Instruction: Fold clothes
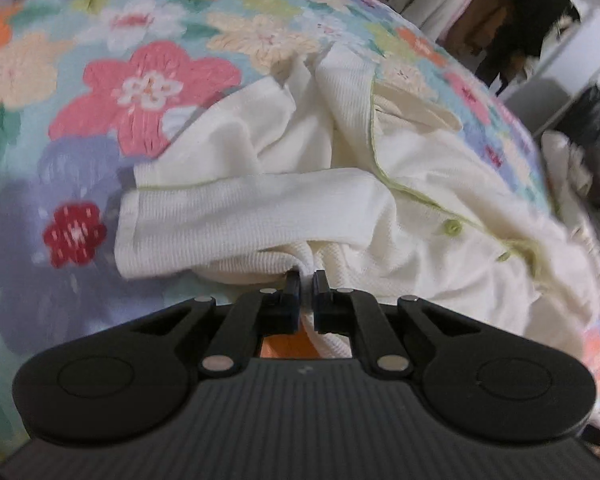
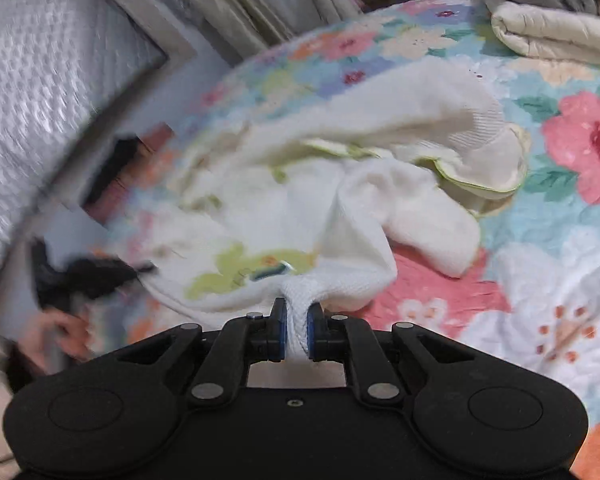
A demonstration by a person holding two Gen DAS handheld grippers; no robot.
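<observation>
White garment (image 1: 340, 184) lies bunched on the floral bedspread (image 1: 100, 92). We've got left gripper (image 1: 307, 280) and right gripper (image 2: 297, 316) jaws each clamped on a thin pinch of fabric — risk: small bites slip under tension, or the crossed sleeve (image 1: 240, 208) stays tangled.

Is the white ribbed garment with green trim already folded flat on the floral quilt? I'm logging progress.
No, the white ribbed garment lies crumpled on the floral quilt, bunched between the left gripper's closed jaws.
</observation>
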